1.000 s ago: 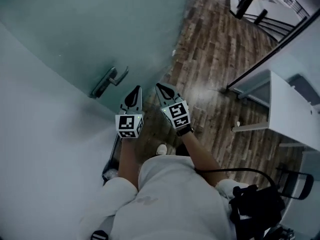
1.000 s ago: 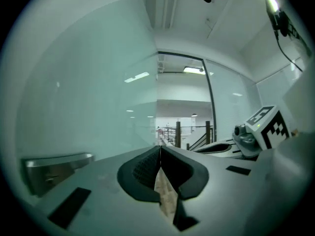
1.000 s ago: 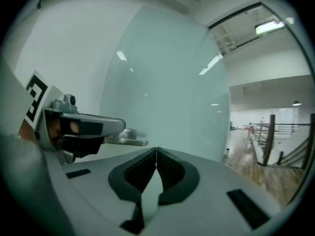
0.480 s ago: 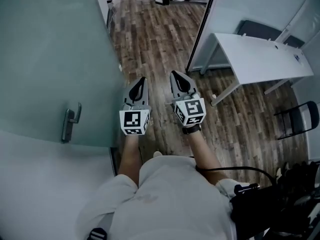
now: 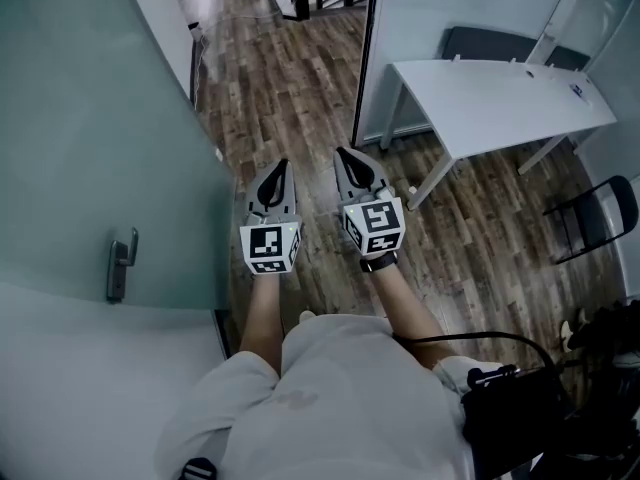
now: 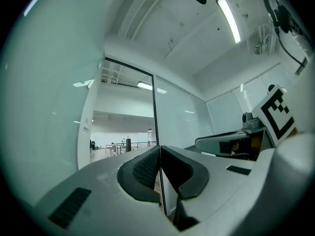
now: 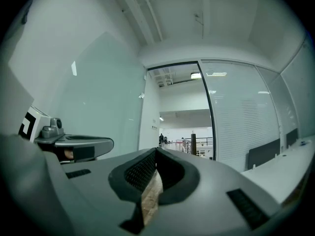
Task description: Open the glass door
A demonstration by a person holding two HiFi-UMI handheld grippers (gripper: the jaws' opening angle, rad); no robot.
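The frosted glass door (image 5: 90, 138) stands swung open at the left of the head view, its metal lever handle (image 5: 119, 265) well left of both grippers. My left gripper (image 5: 279, 164) and right gripper (image 5: 341, 153) hang side by side over the wooden floor, both shut and empty, pointing toward the open doorway. In the left gripper view the left gripper (image 6: 160, 149) has its jaws closed together, with the door (image 6: 54, 97) filling the left side. The right gripper (image 7: 156, 152) is likewise closed in its own view, and the door (image 7: 103, 102) stands to its left.
A fixed glass partition with a dark frame (image 5: 362, 48) stands ahead on the right. A white desk (image 5: 500, 103) and a dark chair (image 5: 598, 218) are at the right. A black bag (image 5: 520, 408) hangs at the person's side. Wooden floor (image 5: 280, 78) runs through the doorway ahead.
The view has swung from the door toward the doorway. The handle has slid from just ahead of the grippers to far left. Both grippers stay side by side, now over floor.
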